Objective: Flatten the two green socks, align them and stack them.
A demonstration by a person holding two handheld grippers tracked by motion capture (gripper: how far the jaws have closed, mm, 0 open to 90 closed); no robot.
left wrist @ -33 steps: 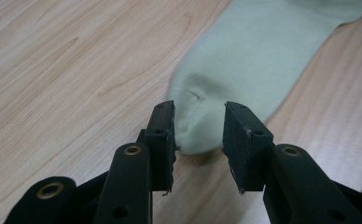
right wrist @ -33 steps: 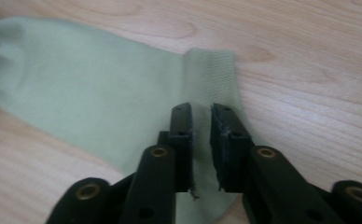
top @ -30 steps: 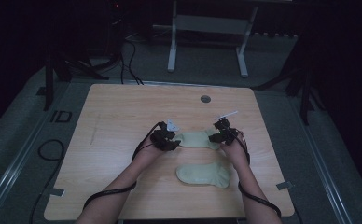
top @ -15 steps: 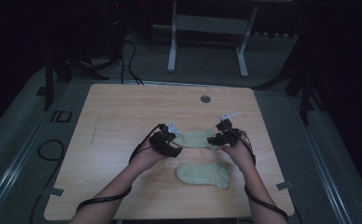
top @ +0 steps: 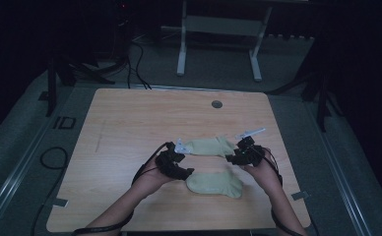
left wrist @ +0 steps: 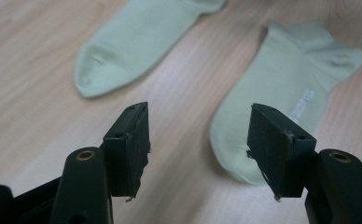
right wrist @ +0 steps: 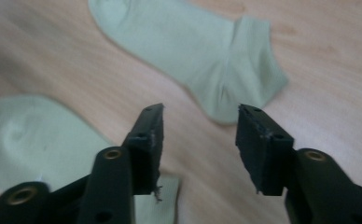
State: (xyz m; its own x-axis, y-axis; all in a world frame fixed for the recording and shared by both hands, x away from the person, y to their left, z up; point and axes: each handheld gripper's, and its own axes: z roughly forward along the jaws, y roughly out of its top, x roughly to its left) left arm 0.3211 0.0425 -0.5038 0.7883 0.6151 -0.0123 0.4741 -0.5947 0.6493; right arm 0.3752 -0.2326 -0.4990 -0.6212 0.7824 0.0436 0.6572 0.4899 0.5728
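Both forearms came in from the near edge and angled toward each other over the middle of the scene. The left hand [top: 154, 176] gripped the left gripper [top: 178, 158], which pointed far and to the right, its grey plate at the far end. Its jaws stood wide apart, with a clear gap between the pads [left wrist: 131, 145]. The right hand [top: 260, 169] held the right gripper [top: 233, 158] turned to the left, its grey plate sticking out far and to the right. Its jaws were also parted, though less widely, with nothing between the pads [right wrist: 258, 140]. The two grippers stood level with each other, well apart. Cables trailed back along both forearms.
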